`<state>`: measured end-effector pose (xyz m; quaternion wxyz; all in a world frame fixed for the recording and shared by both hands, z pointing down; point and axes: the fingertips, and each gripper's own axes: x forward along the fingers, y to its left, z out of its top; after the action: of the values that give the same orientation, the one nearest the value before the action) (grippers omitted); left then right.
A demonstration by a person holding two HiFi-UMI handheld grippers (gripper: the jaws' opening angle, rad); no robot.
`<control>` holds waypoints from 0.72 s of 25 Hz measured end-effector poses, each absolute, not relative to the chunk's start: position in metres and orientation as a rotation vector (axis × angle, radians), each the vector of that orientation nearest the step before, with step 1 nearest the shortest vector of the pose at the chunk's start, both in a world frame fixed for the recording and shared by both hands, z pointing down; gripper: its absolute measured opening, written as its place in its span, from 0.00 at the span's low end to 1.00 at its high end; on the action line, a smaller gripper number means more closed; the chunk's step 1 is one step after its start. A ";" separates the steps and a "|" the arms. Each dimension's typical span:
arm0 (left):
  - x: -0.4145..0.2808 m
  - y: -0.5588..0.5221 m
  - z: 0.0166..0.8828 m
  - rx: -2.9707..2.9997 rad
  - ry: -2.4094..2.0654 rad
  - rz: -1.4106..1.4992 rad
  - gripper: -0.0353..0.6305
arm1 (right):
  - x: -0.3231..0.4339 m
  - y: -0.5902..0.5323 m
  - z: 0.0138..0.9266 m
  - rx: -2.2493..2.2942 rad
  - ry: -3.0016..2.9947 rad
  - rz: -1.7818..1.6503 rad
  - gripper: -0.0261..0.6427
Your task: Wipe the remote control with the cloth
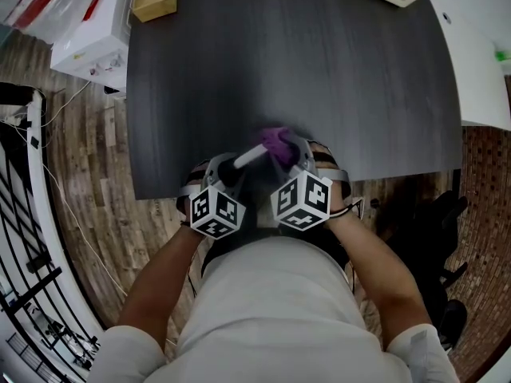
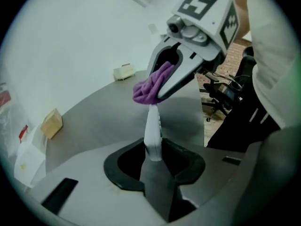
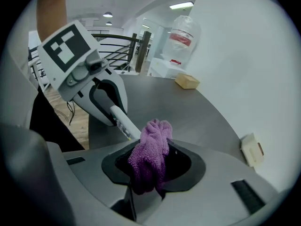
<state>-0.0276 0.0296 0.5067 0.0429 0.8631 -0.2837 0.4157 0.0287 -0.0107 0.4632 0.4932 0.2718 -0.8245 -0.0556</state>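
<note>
Two grippers are meeting just above the table's (image 1: 319, 70) near edge. The left gripper (image 2: 153, 166) is clamping the remote control (image 2: 153, 128) by its near end, long axis running straight toward the right gripper (image 3: 150, 173), which is pinching the purple cloth (image 3: 149, 149) against the far tip. Bare tabletop is stretching beyond.
</note>
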 end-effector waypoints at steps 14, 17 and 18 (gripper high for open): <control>-0.014 0.005 0.497 2.643 -1.026 1.472 0.21 | -0.030 0.036 0.421 0.643 -2.402 0.278 0.23; -0.013 0.003 0.498 2.671 -1.039 1.523 0.21 | -0.023 0.041 0.414 0.627 -2.467 0.430 0.23; -0.012 0.002 0.497 2.682 -1.040 1.529 0.21 | -0.019 0.040 0.414 0.638 -2.474 0.459 0.23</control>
<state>-0.0123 0.0020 0.4971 -0.0581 0.8219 -0.3188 0.4685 -0.0194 0.0405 0.4136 0.2693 0.2366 -0.9179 0.1704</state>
